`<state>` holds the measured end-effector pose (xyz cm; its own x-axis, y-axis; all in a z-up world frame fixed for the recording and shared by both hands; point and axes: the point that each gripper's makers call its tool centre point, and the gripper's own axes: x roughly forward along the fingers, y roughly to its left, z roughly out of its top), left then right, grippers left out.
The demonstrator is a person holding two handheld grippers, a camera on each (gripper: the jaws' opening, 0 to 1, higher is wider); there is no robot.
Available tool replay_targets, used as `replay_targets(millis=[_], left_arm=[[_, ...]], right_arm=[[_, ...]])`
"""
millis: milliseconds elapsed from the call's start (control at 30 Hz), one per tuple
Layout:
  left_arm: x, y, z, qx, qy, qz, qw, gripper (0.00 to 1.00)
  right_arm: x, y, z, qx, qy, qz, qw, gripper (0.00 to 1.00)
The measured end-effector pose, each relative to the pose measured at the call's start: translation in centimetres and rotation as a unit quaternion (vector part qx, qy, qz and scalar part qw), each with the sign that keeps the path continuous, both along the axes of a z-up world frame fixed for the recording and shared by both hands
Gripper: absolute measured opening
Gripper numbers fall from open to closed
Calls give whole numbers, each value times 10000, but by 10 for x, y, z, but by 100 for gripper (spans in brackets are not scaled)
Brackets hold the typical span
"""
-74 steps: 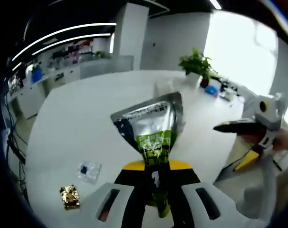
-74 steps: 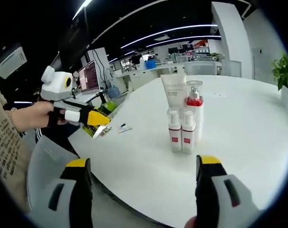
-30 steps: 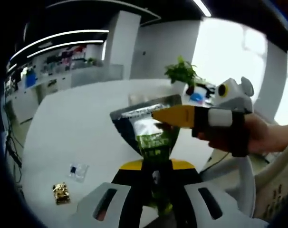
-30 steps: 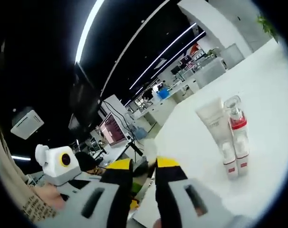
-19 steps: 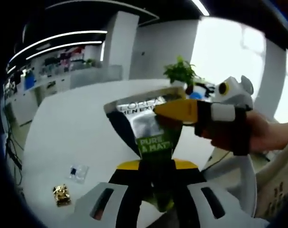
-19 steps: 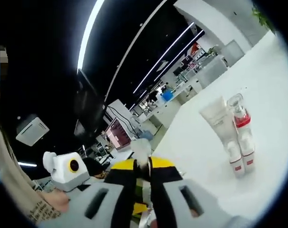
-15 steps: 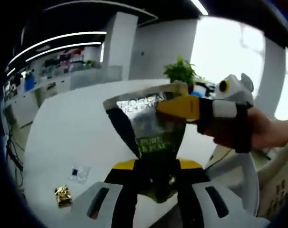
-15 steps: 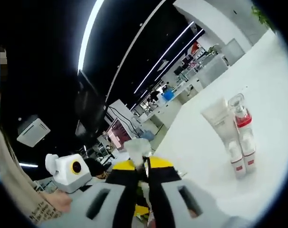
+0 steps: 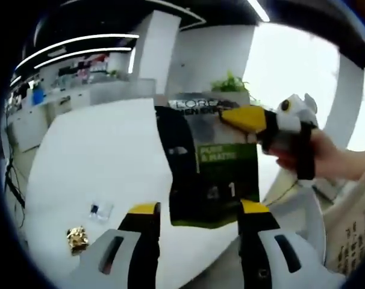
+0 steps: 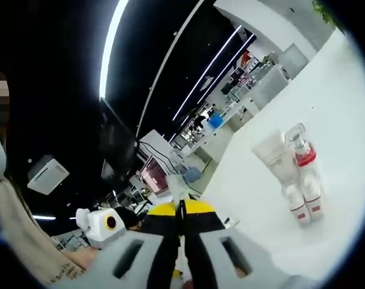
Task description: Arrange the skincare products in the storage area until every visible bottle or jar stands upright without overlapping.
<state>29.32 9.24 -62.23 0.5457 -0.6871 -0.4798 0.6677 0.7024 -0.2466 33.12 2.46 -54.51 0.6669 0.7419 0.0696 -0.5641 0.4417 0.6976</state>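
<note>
In the left gripper view, the left gripper [image 9: 197,208] stands with its 2 yellow-tipped jaws spread wide apart and nothing pinched between them; the flat black, green and silver sachet [image 9: 211,165] hangs just above and between the jaw tips, facing the camera, and whether its lower edge touches either tip cannot be told. The right gripper [image 9: 240,115] comes in from the right of that view, held in a person's hand [image 9: 318,158], and its yellow jaws are clenched on the sachet's upper right edge, so the packet hangs from that grip over the near edge of the white round table [image 9: 80,156]. On the table to the left of the sachet lie a small clear packet [image 9: 99,210] and, nearer the table's edge, a crumpled gold wrapper [image 9: 77,238]. A green potted plant [image 9: 229,84] stands behind the sachet's top edge. In the right gripper view, the right gripper [image 10: 181,211] has its jaws pressed together on a thin pale edge of the sachet [image 10: 177,188]. Well beyond it on the table [image 10: 345,120] stand a white tube [image 10: 274,158], a pump bottle with a red collar [image 10: 302,158] and 2 small white bottles with red labels [image 10: 306,201], upright and close together. The left gripper [image 10: 104,225] sits low to the left.
</note>
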Motion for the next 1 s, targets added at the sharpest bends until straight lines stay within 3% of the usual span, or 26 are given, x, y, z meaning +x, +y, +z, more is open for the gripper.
replay_targets(millis=[133, 267, 333, 400, 467, 567, 633, 767, 833, 867, 933, 1000], left_arm=[[2, -2, 10, -299, 83, -203, 9993, 60], [6, -7, 24, -639, 91, -498, 9967, 61], [3, -13, 31, -985, 299, -641, 9926, 61], [-8, -22, 39, -1407, 645, -1016, 9827, 60], [-17, -30, 46, -1719, 824, -1312, 9729, 55], [-15, -31, 51, -2149, 924, -1146, 9655, 42], [-15, -28, 48, -2125, 873, -1117, 9668, 31], [-21, -28, 52, -2386, 945, -1098, 9603, 19], [-26, -29, 55, -2515, 981, -1132, 9562, 7], [-29, -31, 62, -2805, 1081, -1141, 9469, 4], [-30, -31, 70, -3109, 1156, -1057, 9375, 0], [-28, -31, 74, -3321, 1224, -931, 9306, 0]], right_arm=[[-3, -2, 13, 309, -3, 181, 9994, 1], [-10, 3, 30, 598, -38, 521, 9968, 1], [-11, 4, 34, 645, -41, 596, 9961, 1], [-12, 6, 40, 779, -36, 689, 9946, 1], [-11, 6, 41, 845, 4, 711, 9939, 1], [-10, 6, 41, 862, 26, 713, 9937, 1], [-9, 4, 41, 819, 14, 671, 9944, 1], [-5, -2, 36, 639, 32, 595, 9962, 1], [-3, -4, 33, 514, 29, 565, 9971, 1], [-2, -5, 33, 435, -19, 555, 9975, 1], [0, -6, 33, 410, -38, 522, 9978, 1], [3, -6, 36, 378, -239, 423, 9981, 3]])
